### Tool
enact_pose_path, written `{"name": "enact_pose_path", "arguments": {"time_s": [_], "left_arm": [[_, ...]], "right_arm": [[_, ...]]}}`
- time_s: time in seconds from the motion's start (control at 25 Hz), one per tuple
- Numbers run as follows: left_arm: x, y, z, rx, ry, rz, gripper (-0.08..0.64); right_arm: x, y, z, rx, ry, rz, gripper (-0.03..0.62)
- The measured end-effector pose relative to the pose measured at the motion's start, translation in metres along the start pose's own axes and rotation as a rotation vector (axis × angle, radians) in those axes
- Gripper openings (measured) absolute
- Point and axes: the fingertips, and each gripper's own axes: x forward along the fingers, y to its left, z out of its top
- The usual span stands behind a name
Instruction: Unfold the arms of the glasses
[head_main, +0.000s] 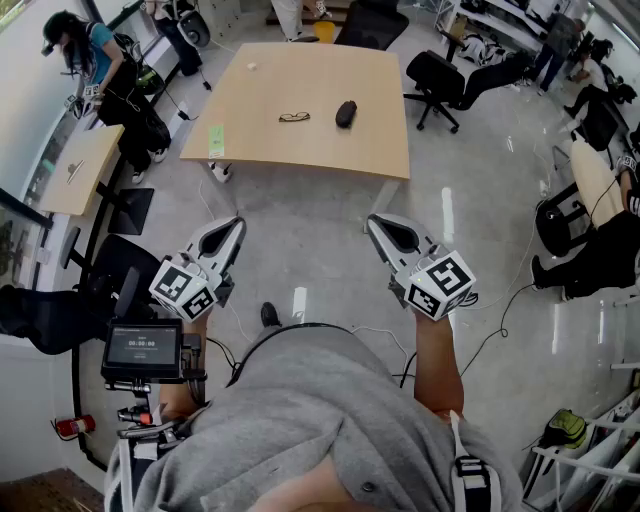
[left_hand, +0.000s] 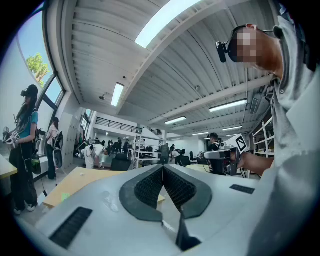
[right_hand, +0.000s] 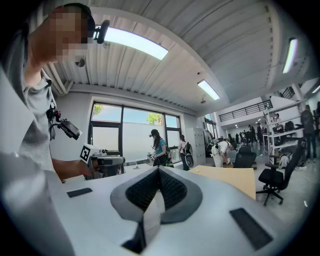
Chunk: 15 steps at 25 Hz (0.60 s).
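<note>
A pair of dark glasses (head_main: 294, 117) lies on the light wooden table (head_main: 300, 140) far ahead, with a black case (head_main: 345, 113) to its right. Both grippers are held over the floor well short of the table. My left gripper (head_main: 232, 226) has its jaws closed together and holds nothing; in the left gripper view (left_hand: 163, 167) the dark pads meet at the tips. The jaws of my right gripper (head_main: 375, 222) are likewise shut and empty, pads touching in the right gripper view (right_hand: 158, 170). Neither gripper view shows the glasses.
Grey floor lies between me and the table. A black office chair (head_main: 440, 82) stands at the table's right, and a smaller desk (head_main: 80, 165) at the left with a person (head_main: 95, 60) beside it. A green slip (head_main: 216, 140) lies on the table's near left edge.
</note>
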Motion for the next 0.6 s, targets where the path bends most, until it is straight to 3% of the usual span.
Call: {"name": "enact_pose_path", "arguments": {"time_s": [0.16, 0.6], "left_arm": [[0.018, 0.007, 0.006, 0.033, -0.025, -0.028, 0.006], [0.022, 0.017, -0.004, 0.040, 0.002, -0.061, 0.006]], "right_arm": [[0.005, -0.014, 0.006, -0.029, -0.022, -0.022, 0.006], [0.015, -0.017, -0.011, 0.003, -0.018, -0.043, 0.006]]}}
